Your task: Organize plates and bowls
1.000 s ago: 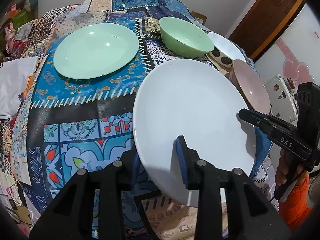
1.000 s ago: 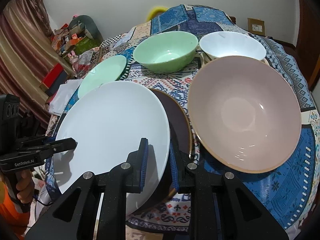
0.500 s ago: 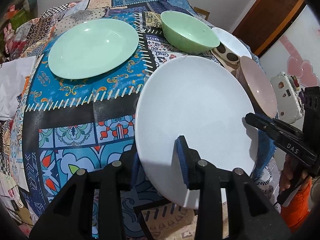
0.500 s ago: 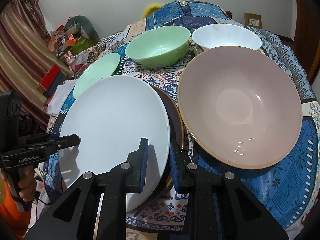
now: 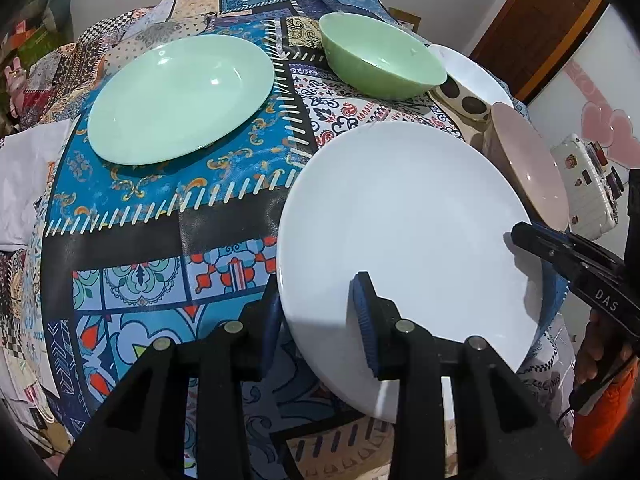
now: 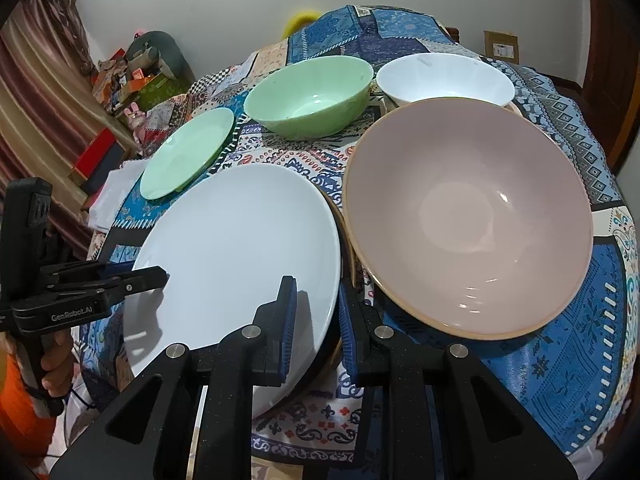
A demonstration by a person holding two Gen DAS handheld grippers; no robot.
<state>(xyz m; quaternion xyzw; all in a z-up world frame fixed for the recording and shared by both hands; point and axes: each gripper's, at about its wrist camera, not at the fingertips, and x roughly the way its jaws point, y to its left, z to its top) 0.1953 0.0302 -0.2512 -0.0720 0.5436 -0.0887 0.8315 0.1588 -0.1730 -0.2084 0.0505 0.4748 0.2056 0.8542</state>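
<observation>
A large white plate (image 5: 404, 220) (image 6: 240, 248) hangs tilted just above the patchwork tablecloth, held at two sides. My left gripper (image 5: 318, 320) (image 6: 160, 276) is shut on its left rim, one pad above and one below. My right gripper (image 6: 316, 312) (image 5: 520, 238) is shut on the opposite rim. A dark brown plate (image 6: 346, 256) lies directly under that edge and seems caught between the same pads. A pink bowl (image 6: 468, 220) (image 5: 532, 176) sits right beside them. Farther back stand a green bowl (image 6: 308, 96), a white bowl (image 6: 444, 76) and a green plate (image 5: 180, 100).
The round table (image 5: 160, 240) falls away at its near and left edges. A white cloth (image 5: 32, 168) lies at the left edge. A white case (image 5: 588, 184) stands off the table to the right. Boxes and clutter (image 6: 132, 80) fill the floor behind.
The left gripper has edged slightly down and toward the table with its side of the plate. The right gripper has kept still. Both grips are unchanged.
</observation>
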